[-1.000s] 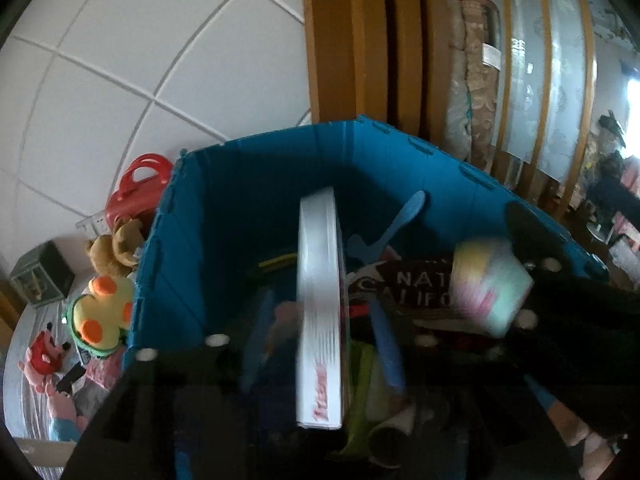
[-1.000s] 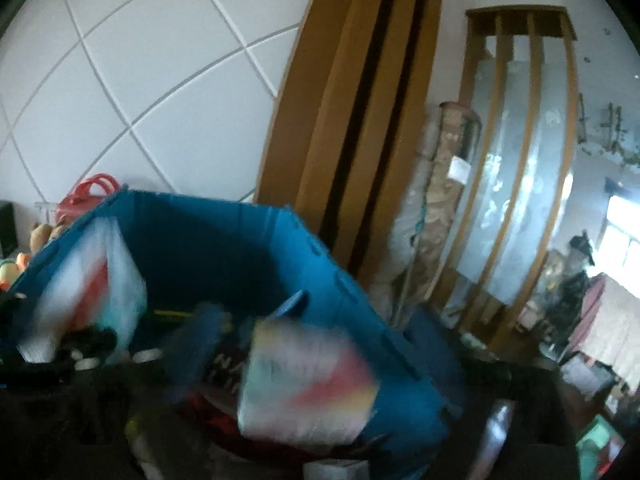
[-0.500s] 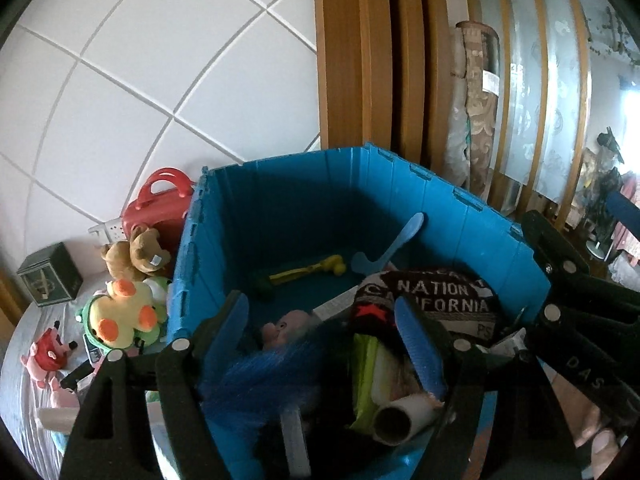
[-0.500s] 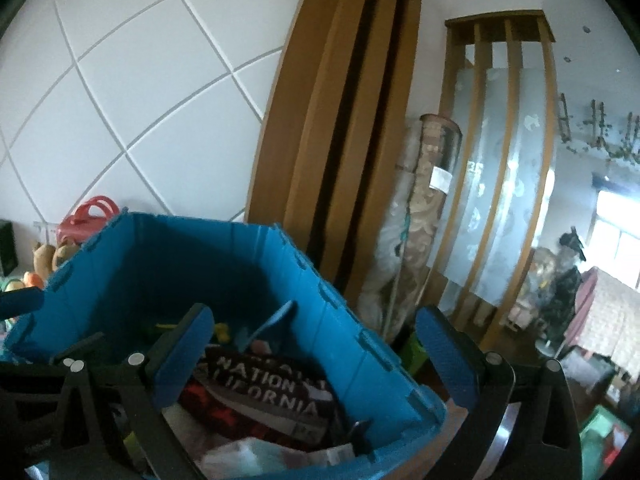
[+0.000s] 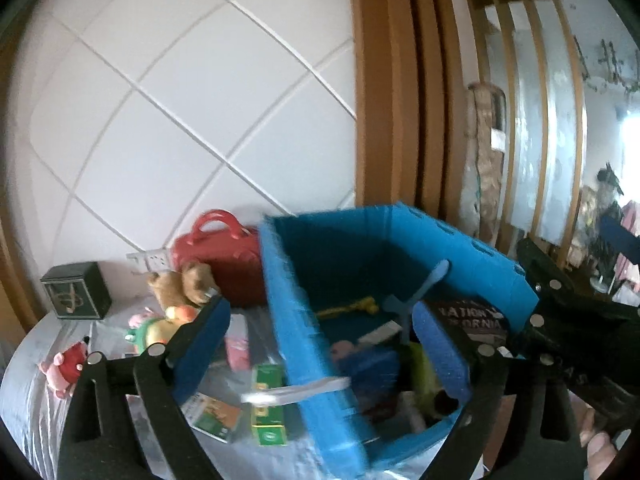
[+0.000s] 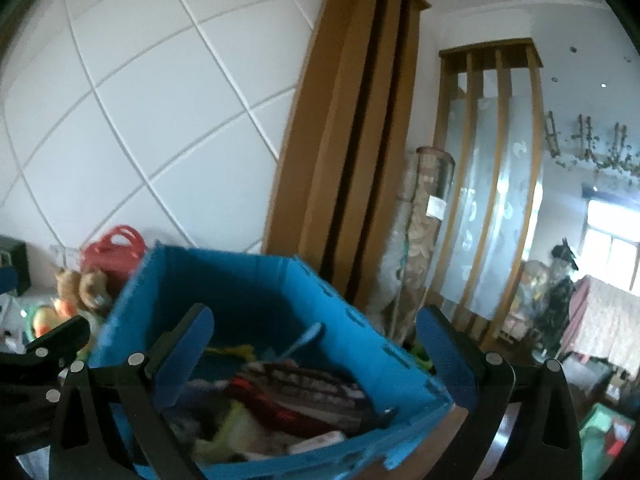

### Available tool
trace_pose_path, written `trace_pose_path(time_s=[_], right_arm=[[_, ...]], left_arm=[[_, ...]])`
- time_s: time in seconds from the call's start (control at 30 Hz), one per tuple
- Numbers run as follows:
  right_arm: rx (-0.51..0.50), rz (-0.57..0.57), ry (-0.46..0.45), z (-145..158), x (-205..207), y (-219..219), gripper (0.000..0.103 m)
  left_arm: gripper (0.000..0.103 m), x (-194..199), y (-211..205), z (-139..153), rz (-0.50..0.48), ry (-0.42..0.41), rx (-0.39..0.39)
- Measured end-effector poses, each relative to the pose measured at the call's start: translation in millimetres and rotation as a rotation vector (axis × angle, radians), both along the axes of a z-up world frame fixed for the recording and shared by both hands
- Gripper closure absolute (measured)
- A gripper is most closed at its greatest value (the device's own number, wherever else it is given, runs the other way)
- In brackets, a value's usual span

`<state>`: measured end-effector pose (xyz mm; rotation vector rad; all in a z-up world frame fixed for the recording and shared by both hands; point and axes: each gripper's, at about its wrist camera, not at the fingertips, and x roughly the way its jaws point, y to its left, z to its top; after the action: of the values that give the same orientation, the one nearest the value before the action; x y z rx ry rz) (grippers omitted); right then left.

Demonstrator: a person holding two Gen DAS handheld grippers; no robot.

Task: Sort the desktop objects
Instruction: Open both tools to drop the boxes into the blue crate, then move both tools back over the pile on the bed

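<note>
- The left hand-held gripper has its jaws opening, already spread wide; no pad presses on anything. In the left wrist view its left pad stands over the tabletop clutter and its right pad over the inside of the blue bin.
- The right hand-held gripper is spread wide and empty. Its jaws frame the bin from above in the lower centre of the right wrist view.
- The bin fills the lower centre and lower right of the left wrist view. Its left wall runs between the left gripper's jaws, from upper centre to lower centre.
- The unsorted things lie left of that wall on the grey-covered tabletop: a green box just beside the wall, and a flat green-and-orange pack to its left.
- Judgement: the left gripper is the nearer one to these items, which lie below and left of it. The green box's long axis runs roughly parallel to the bin wall.
- A white blurred strip crosses the bin wall near the box; what it is cannot be told.
- Readable writing: a dark cloth inside the bin shows "NATION" over "ORNIA", partly hidden. Printing on the green box and the pack is too blurred to read.
- Soft toys and a red case sit farther back, toward the tiled wall.
</note>
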<state>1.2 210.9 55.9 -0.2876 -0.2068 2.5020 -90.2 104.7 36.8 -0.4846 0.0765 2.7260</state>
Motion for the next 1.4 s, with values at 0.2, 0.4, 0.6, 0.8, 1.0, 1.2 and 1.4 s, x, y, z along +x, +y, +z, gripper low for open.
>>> trace_pose_path(time_s=[0.2, 0.4, 0.6, 0.8, 1.0, 1.2, 1.4], right_arm=[[0.018, 0.051, 0.027, 2.3, -10.1, -101.2, 0.0], [0.004, 0.137, -0.003, -8.5, -38.8, -205.4, 0.0], [0.02, 0.197, -0.088, -23.0, -65.7, -273.3, 0.0], [-0.001, 0.275, -0.162, -49.5, -97.4, -296.6, 0.0], [-0.146, 0.355, -0.383, -111.3, -158.2, -279.8, 0.0], [-0.217, 0.396, -0.545, -182.2, -208.4, -256.7, 0.0], [-0.289, 0.418, -0.674, -238.7, -251.0, -229.2, 0.0]], left_arm=[[0.009, -5.5, -105.8, -4.0, 0.046, -0.012, 0.035], [0.009, -13.2, -212.4, -13.5, 0.111, -0.026, 0.025], [0.009, -29.6, -296.3, -40.8, 0.18, -0.123, 0.013], [0.01, -50.3, -347.6, -73.9, 0.261, -0.185, -0.014], [0.015, -81.4, -359.8, -118.5, 0.305, -0.303, -0.048], [0.015, -124.2, -341.4, -185.1, 0.321, -0.49, -0.09], [0.02, -168.1, -320.2, -241.5, 0.319, -0.634, -0.13]])
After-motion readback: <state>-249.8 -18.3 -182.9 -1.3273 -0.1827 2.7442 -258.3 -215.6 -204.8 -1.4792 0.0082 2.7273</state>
